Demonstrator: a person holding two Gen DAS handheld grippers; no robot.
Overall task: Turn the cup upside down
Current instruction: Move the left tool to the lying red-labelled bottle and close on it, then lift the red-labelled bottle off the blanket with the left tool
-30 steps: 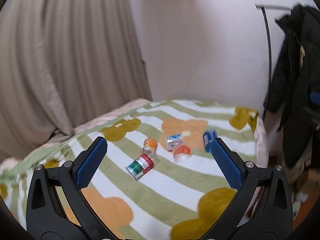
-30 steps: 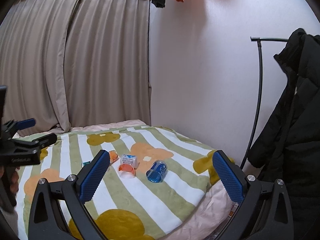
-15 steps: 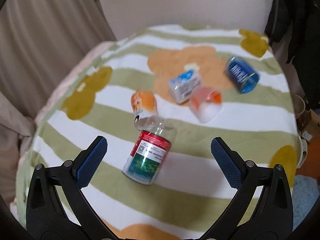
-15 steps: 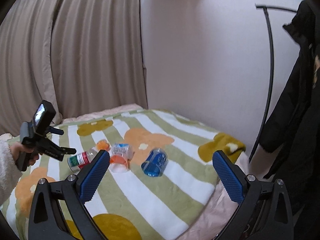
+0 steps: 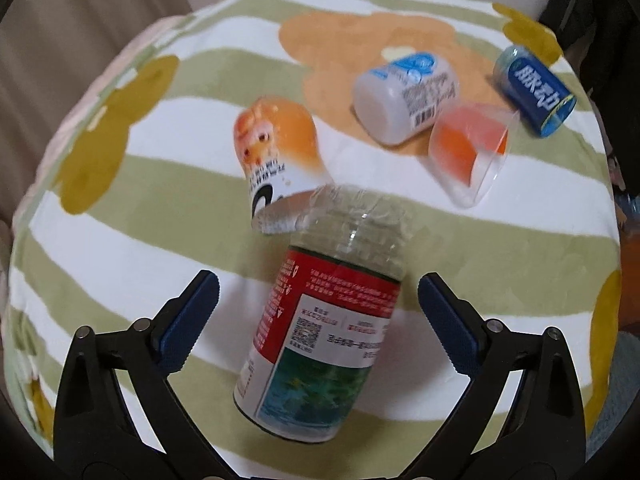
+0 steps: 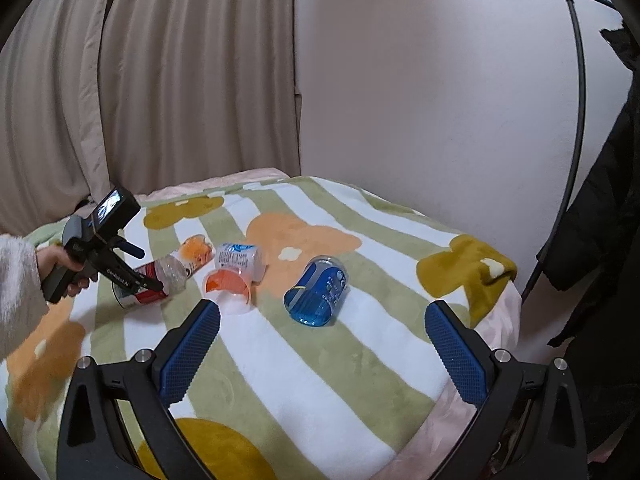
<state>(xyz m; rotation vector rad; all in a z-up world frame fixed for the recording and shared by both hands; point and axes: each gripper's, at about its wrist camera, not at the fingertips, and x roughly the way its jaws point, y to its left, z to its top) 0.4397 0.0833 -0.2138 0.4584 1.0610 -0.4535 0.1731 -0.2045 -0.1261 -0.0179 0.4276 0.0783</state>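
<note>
Approach step. Your left gripper [image 5: 318, 312] spread wide, straddling red-label cup [image 5: 316, 344] lying on its side mid-blanket [image 5: 120, 248], not gripped yet. Your right gripper [image 6: 322, 344] also spread, empty, near blanket's right edge. Next: close on cup body, lift, invert.

Five containers on one striped blanket [image 5: 132, 240]: two clear-ended cups [image 5: 320, 344] [image 5: 470, 152], one orange [image 5: 280, 148], one white [image 5: 404, 92], one blue [image 5: 534, 90].
</note>
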